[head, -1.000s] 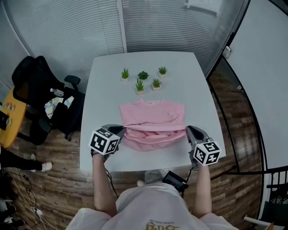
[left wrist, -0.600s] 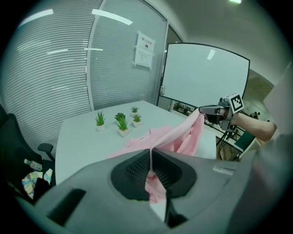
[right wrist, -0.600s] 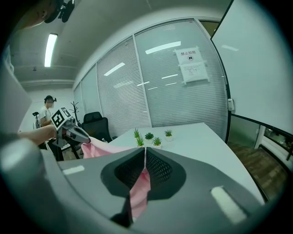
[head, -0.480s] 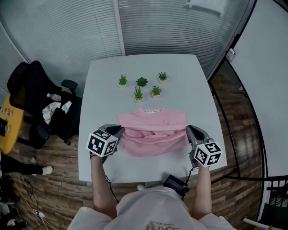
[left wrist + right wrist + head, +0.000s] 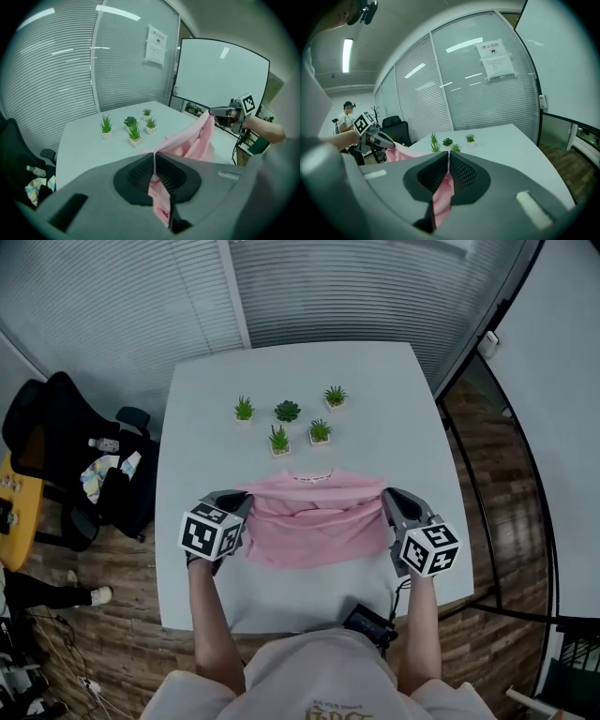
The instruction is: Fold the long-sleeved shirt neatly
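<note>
A pink long-sleeved shirt point(image 5: 315, 521) lies on the white table point(image 5: 394, 409), its collar toward the plants. My left gripper point(image 5: 242, 502) is shut on the shirt's left edge, and pink cloth point(image 5: 158, 202) shows pinched between its jaws. At the other side my right gripper point(image 5: 388, 502) is shut on the right edge, with cloth point(image 5: 443, 196) hanging from its jaws. The lifted hem stretches between both grippers above the lower layer of the shirt. In the left gripper view the shirt point(image 5: 194, 140) runs across to the right gripper point(image 5: 213, 112).
Several small potted plants point(image 5: 286, 418) stand just beyond the collar. A black chair with bags point(image 5: 66, 465) sits left of the table. Blinds and a glass wall rise behind. A black device point(image 5: 367, 622) hangs at the table's near edge.
Both grippers have carried the lifted hem away from me toward the collar. The fold now covers more of the shirt, and the near part of the table shows bare.
</note>
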Demonstrator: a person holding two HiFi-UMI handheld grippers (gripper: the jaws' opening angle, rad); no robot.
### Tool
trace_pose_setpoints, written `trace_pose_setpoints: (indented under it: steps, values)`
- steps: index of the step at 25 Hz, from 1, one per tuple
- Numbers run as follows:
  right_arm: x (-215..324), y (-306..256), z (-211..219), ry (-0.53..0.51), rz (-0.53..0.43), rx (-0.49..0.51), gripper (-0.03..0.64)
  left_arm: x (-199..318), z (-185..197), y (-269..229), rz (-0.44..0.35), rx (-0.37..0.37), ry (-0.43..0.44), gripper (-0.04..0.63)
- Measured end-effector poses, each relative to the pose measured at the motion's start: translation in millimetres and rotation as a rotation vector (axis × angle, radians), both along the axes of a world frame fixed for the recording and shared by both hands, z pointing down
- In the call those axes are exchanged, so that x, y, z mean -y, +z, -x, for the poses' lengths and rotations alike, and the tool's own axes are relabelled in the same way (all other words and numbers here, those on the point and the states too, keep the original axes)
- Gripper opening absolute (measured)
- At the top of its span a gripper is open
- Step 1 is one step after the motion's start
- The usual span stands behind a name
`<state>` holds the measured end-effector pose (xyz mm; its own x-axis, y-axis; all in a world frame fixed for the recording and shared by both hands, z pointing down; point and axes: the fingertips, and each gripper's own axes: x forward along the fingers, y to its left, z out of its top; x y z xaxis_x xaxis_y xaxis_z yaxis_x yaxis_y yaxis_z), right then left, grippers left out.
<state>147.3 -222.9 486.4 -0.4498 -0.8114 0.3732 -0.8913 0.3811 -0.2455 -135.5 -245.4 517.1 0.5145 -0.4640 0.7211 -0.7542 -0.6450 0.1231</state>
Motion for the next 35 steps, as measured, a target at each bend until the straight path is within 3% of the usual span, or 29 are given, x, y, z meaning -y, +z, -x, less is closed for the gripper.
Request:
trace_pose_setpoints:
  steps: [20,25,29,35]
  values:
    - [75,109,-6,-0.002,0.181,0.012,0.025,66,-12,109,0.149,0.076,-0.067,0.02]
    - [85,133,-6,-0.004,0.23,-0.009,0.029,76,-10,133,0.147,0.131,-0.096,0.026]
    - [87,144,-5,-0.001,0.251,-0.073,0.065,84,-2,147,0.096,0.237,-0.143,0.134]
    - [82,129,-8,0.023,0.212,-0.041,0.081,86,7,135,0.025,0.234,-0.203,0.218]
